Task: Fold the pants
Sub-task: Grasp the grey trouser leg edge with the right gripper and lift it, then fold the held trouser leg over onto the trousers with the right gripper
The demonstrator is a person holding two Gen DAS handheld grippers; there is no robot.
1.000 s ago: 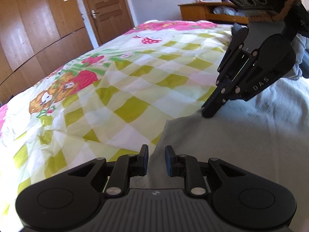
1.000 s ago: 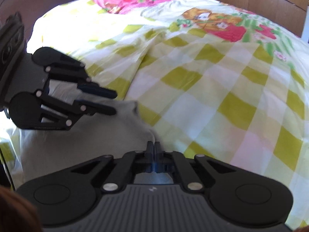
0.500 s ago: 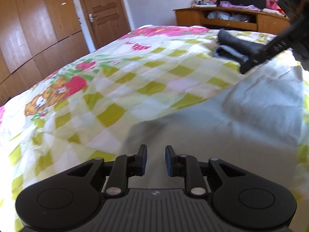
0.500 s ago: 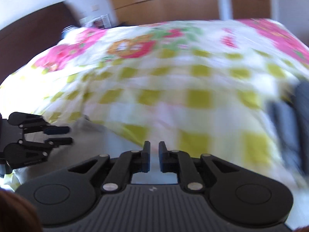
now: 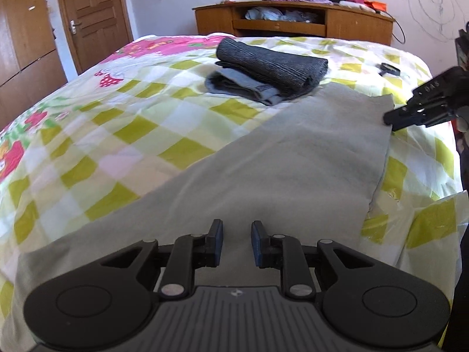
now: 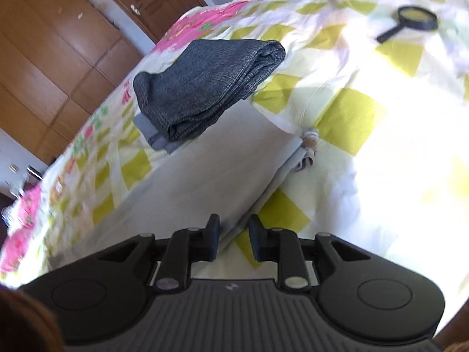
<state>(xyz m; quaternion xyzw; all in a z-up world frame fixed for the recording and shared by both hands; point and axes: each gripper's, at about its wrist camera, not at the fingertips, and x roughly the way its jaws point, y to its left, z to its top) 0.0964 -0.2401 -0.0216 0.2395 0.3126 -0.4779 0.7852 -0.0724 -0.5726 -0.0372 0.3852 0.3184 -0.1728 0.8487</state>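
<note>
The grey pants (image 5: pixel 263 158) are lying flat along the near edge of the bed (image 5: pixel 123 135), a smooth, soft-looking strip of pale cloth stretching away across the yellow-green checked bedspread. The left gripper (image 5: pixel 236 242) is hovering low over the near end of them, its blue-padded jaws standing apart with nothing between them. The left wrist view is also taking in the right gripper (image 5: pixel 394 118) at the far corner of the pants, though from there it is too small to tell how its jaws stand; the right wrist view is settling this, showing the right gripper (image 6: pixel 234 236) with its jaws parted and empty above the long side edge of the pants (image 6: pixel 211 176). Only that right view is showing the bunched, knotted bit of cloth (image 6: pixel 307 149) at the pants' far corner, and it is giving the magnifying glass (image 6: pixel 410 22) as a clear black ring with a handle. Beside the pants a folded dark grey garment (image 5: pixel 272 64), ribbed and coarse in weave, is resting on a lighter blue-grey folded piece (image 5: pixel 243 86). Only the left view is showing the wooden dresser (image 5: pixel 293 20) and the panelled door (image 5: pixel 93 20).
</note>
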